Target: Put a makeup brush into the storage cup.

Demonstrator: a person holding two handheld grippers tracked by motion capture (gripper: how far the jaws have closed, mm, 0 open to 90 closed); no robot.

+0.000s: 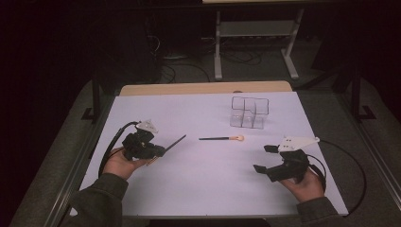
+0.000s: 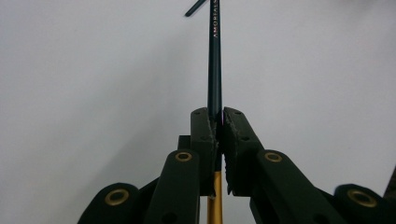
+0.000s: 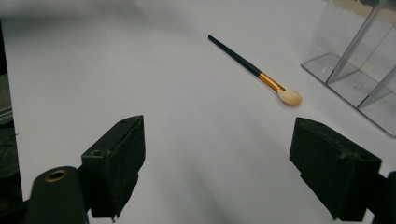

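Organizer (image 1: 249,112): clear glossy plastic. Brush (image 3: 254,70): glossy dark handle, gold metal ferrule, soft tuft. Tabletop (image 1: 198,179): matt white.

Bare table (image 1: 198,184) nearside; organizer (image 1: 249,112) blocks far right.

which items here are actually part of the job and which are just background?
In play:
- brush in the left gripper, held by its dark handle, jaws shut on it
- second brush lying on the white table
- clear divided organizer
- right gripper, open, holding nothing

Background:
- metal stand behind the table
- floor cables
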